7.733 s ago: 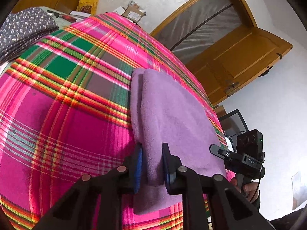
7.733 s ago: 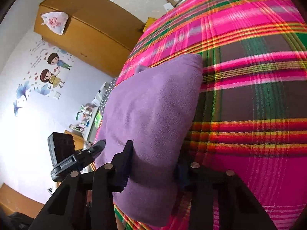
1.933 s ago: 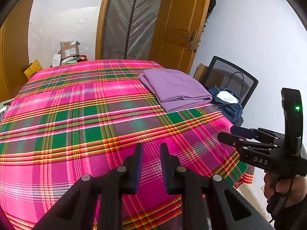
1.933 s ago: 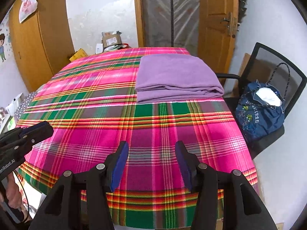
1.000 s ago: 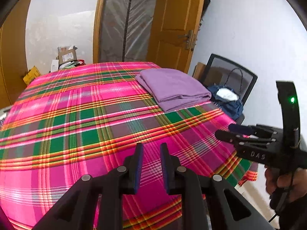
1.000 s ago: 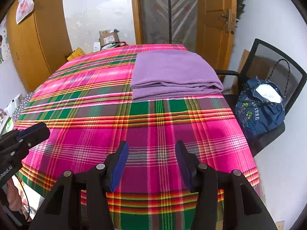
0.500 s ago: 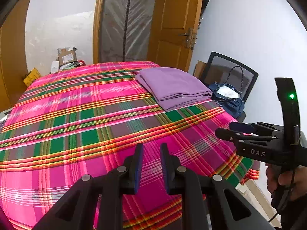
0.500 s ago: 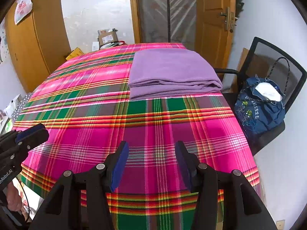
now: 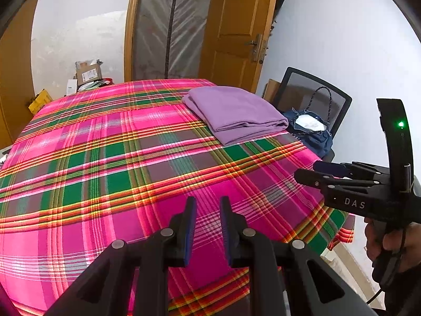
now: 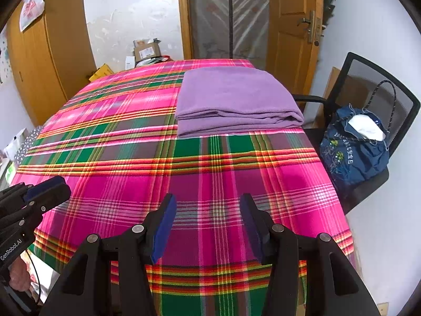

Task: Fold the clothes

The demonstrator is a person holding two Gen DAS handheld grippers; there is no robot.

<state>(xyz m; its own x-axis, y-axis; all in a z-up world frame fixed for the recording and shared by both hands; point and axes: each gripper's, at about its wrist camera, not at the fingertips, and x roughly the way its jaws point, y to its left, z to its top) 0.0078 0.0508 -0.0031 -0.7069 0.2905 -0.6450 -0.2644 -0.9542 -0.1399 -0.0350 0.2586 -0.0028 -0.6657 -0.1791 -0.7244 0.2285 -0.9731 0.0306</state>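
Observation:
A purple cloth (image 9: 234,110) (image 10: 236,97) lies folded into a flat rectangle at the far right of the table (image 9: 105,158) (image 10: 210,163), which wears a pink and green plaid cover. My left gripper (image 9: 208,200) hovers over the near edge, its jaws a narrow gap apart with nothing between them. My right gripper (image 10: 208,197) hangs beside it, open wide and empty. Each shows in the other's view: the right gripper (image 9: 305,175) in a hand at the right, the left gripper (image 10: 58,187) at the left. Neither touches the cloth.
A black mesh chair (image 10: 381,84) with a blue bag (image 9: 310,131) (image 10: 352,152) stands close to the table's right side. Cardboard boxes (image 10: 147,50) lie on the floor beyond the far edge, before a wooden door (image 10: 292,26). A wooden wardrobe (image 10: 52,52) stands at the left.
Several seconds ago both grippers were at the purple cloth with it between their jaws; they have let go and drawn back to the near edge. Over the last second nothing moved.

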